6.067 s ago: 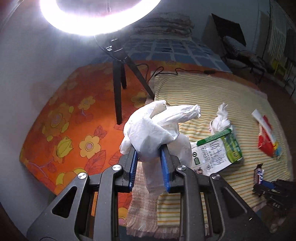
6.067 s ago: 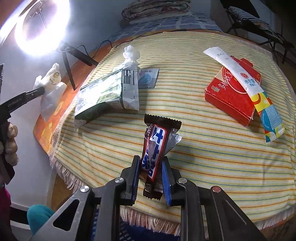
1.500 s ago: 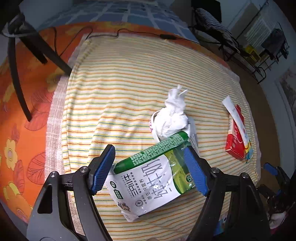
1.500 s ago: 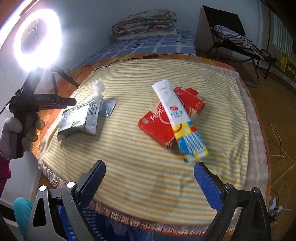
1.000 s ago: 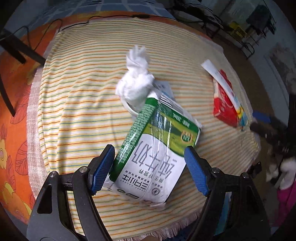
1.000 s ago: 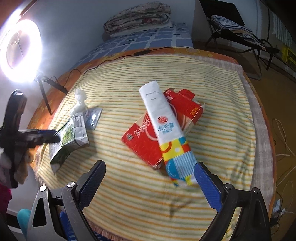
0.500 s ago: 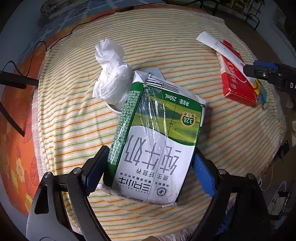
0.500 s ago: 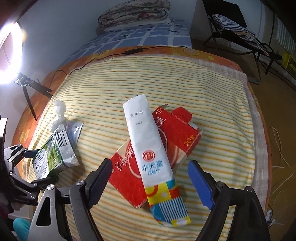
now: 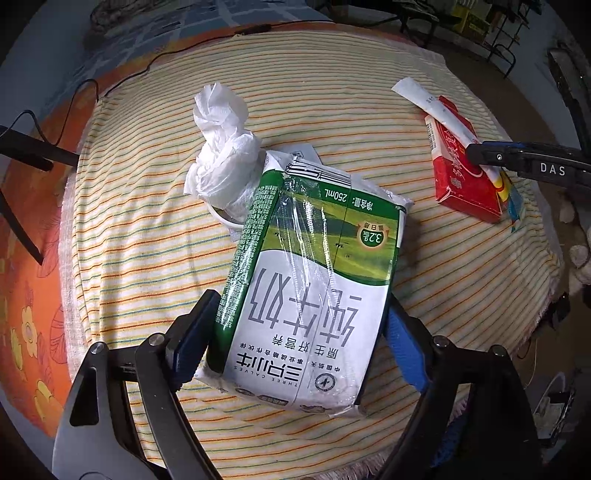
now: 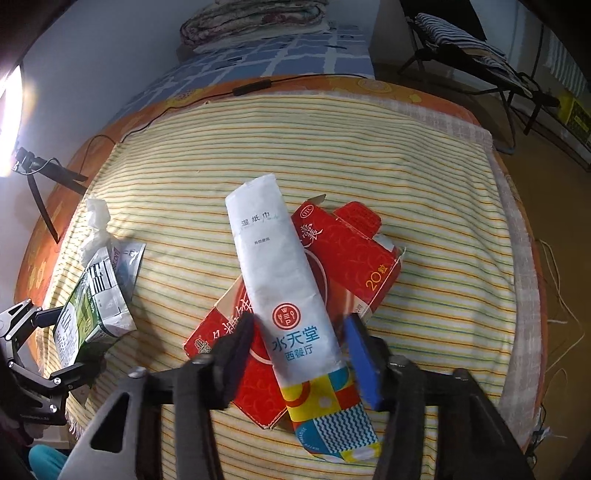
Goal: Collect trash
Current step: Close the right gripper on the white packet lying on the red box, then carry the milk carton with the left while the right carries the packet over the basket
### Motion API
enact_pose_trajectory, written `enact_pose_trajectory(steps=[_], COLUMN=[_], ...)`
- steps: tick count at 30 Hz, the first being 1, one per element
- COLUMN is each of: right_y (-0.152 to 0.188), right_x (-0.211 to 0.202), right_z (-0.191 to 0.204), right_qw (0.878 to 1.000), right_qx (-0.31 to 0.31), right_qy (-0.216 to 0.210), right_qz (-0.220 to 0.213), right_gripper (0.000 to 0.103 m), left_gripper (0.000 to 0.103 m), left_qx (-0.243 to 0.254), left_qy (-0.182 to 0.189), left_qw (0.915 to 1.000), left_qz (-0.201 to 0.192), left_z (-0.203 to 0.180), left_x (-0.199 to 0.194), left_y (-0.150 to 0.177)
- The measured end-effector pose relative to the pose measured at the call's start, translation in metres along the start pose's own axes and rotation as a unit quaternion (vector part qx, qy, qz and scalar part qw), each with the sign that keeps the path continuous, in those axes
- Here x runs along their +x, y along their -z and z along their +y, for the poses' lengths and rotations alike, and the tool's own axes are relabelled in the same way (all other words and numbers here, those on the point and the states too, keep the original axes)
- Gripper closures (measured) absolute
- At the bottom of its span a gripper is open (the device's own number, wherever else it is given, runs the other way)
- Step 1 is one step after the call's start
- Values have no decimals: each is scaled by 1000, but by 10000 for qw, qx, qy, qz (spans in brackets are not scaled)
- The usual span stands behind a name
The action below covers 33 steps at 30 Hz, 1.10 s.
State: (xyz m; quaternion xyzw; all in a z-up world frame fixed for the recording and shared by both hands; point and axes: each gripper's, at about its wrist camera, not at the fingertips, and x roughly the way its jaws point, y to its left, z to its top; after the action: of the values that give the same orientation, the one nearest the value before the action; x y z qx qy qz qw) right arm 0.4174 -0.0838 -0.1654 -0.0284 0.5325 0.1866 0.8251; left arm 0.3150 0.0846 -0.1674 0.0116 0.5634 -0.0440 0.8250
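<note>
A green and white milk carton (image 9: 306,295) lies flat on the striped cloth (image 9: 147,240), and a crumpled white tissue (image 9: 221,147) rests against its far end. My left gripper (image 9: 299,336) is open and straddles the carton's near end, pads close beside its edges. A white wet-wipe packet (image 10: 273,266) lies across a red cardboard box (image 10: 347,236). My right gripper (image 10: 301,350) hangs over the packet's near half, jaws closing, with a thin gap on each side of the packet. A small silver sachet (image 10: 129,258) peeks out behind the carton.
Black light-stand legs (image 9: 22,147) stand on the orange flowered cover (image 9: 22,295) to the left. A black cable (image 10: 251,88) runs along the cloth's far edge. Folded blankets (image 10: 255,18) and a folding chair (image 10: 461,33) are beyond. The cloth's fringe hangs at the near edge.
My right gripper has come in over the wet-wipe packet and its jaws have narrowed a lot. My left gripper has moved closer round the milk carton, which has not left the cloth.
</note>
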Motion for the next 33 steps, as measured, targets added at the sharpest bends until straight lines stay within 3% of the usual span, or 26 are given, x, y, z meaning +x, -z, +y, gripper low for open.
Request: enact_pose_trajectory(steps=[2,7,23,33], right_y=[2,8,47,80], right_x=[-2,-8,-42,-75], right_z=[0,-3,-2,19], right_qw=[10000,9998,9983,9955], right_qx=[-19,56,30,-149], right_qy=[-72,-191,-493,-814], right_qz=[2,-67,-313,-468], right_gripper=[68,74,77,77], left_gripper=[16,17,21,21], left_qx=[-35,-69,-142,-423], left_qy=[46,135,147,398], left_qw=[10000,9998,9989,9969], left_qz=[-24,-119,-431,-538], left_z=[-2,-6,-6,-10], left_x=[-2,-13,-47,-81], left_y=[2,12,71,109])
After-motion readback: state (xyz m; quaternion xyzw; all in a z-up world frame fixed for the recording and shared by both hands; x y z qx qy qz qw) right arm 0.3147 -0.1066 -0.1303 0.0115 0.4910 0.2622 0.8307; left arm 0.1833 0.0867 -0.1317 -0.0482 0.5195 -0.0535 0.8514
